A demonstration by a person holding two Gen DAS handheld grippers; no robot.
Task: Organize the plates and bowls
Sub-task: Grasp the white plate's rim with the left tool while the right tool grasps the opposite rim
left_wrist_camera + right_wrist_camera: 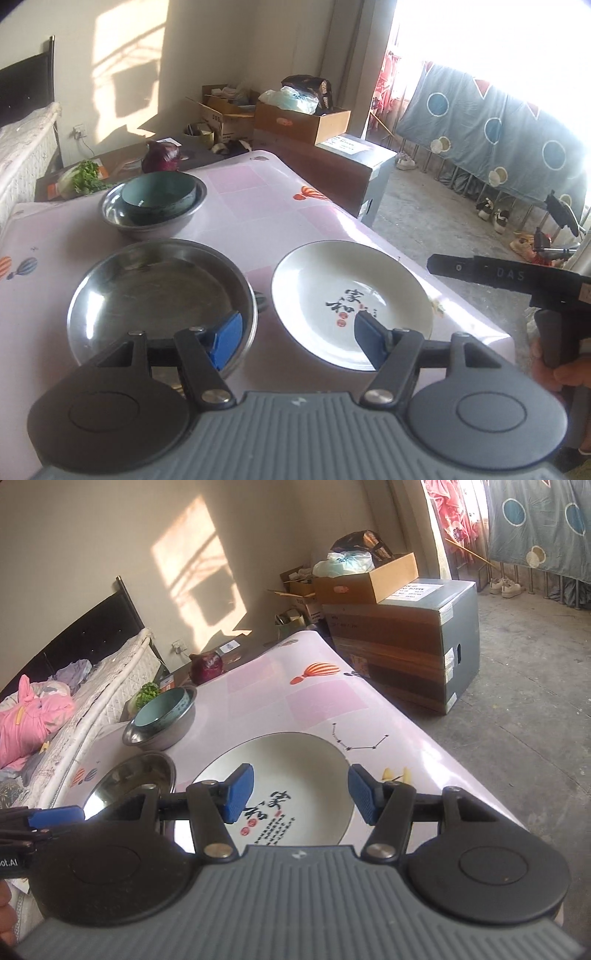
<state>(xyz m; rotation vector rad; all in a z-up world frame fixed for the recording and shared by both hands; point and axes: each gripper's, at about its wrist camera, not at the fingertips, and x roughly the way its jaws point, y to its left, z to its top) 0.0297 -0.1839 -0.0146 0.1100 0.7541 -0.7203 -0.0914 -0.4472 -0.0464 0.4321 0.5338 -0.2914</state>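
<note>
A: Where do we see the white plate (351, 299)?

B: On the table (236, 206), just right of the steel plate (159, 295); a teal bowl (159, 197) (nested in a steel bowl (147, 225)) sits beyond.

A: Our fingers?

B: Left gripper (297, 338) and right gripper (297, 794) both spread, pinching nothing.

The right tool (301, 794) hides the white plate's (295, 753) near rim.

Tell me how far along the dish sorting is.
Done: the green bowl sits nested in the steel bowl. In hand: nothing; the left gripper and right gripper are both open and empty. Left: the steel plate and white plate lie side by side, unstacked.
</note>
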